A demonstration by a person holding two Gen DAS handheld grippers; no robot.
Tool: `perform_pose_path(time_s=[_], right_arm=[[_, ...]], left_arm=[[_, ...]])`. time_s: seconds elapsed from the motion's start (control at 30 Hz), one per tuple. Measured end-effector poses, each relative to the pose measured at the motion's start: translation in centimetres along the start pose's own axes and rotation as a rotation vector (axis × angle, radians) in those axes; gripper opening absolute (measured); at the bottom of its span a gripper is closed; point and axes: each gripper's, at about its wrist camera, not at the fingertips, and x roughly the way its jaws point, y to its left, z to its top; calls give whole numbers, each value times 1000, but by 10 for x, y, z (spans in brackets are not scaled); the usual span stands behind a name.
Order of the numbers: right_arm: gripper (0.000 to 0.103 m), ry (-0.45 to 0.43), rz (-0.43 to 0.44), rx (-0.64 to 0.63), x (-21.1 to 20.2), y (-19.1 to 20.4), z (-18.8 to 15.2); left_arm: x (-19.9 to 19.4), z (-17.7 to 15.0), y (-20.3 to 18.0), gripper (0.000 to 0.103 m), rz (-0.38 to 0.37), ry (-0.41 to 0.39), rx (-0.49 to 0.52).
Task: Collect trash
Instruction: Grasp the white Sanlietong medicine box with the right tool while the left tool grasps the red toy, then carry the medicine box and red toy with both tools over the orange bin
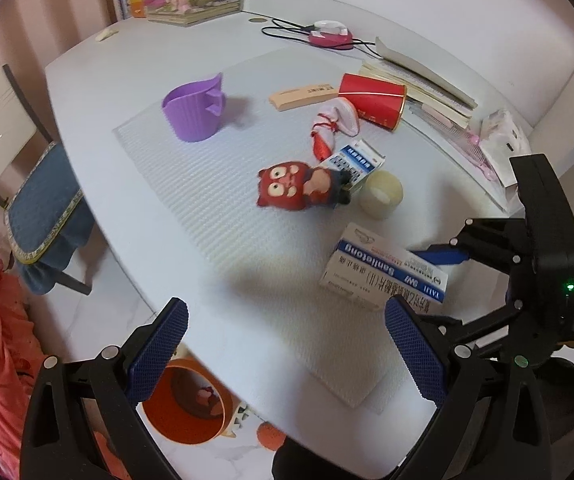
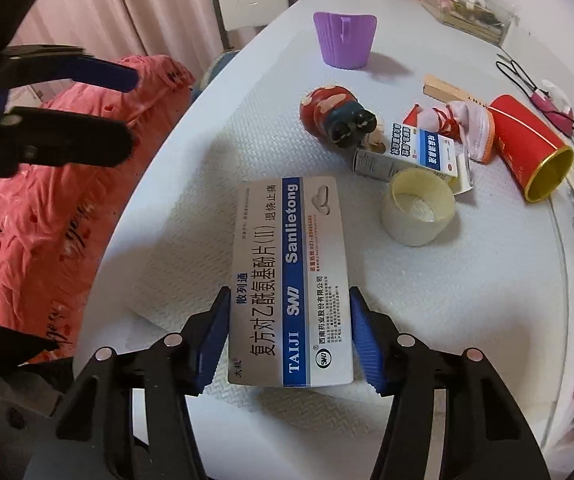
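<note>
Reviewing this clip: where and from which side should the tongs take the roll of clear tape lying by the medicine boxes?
The tape roll lies flat, hole up. Come from above and put one finger in the hole, the other outside the wall on its bare near side; the small medicine box crowds the far side.

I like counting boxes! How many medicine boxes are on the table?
2. One big medicine box sits between the right gripper fingers, near the table edge. A smaller medicine box lies farther back, between the red toy and the tape roll. Others may be hidden.
</note>
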Motion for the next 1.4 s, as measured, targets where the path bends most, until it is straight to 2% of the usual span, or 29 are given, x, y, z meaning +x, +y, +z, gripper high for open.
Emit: perform_pose_path(time_s=[0.13,0.27,0.37,0.47,0.77,0.8,0.83,0.97,1.03,1.4], right_arm=[[57,-14,4,12,-18,-13,2],[57,-36,12,69,-38,-33,5],[57,-50,14,105,-47,-41,4],[57,-59,16,131,-52,-42,1],[57,-81,53,225,-57,-44,-1],[57,-82,59,228,-57,-43,-1],[57,-83,62,229,-58,-42,-1],[57,-85,63,228,-59,-41,-1],[57,-85,63,231,-59,-42,-2],[57,-102,73,176,-72,-42,-3]], left_arm=[[10,16,-7,97,-14,-3,43],[24,35,-12,97,-24,-23,174],[42,47,-11,97,-16,-6,275],[60,56,-6,97,-14,17,321],[86,73,-1,97,-135,7,394],[87,74,-2,90,-150,7,400],[90,74,-2,83,-181,28,399],[94,70,-7,79,-182,40,402],[92,68,-6,73,-178,35,374],[63,44,0,63,-172,11,227]])
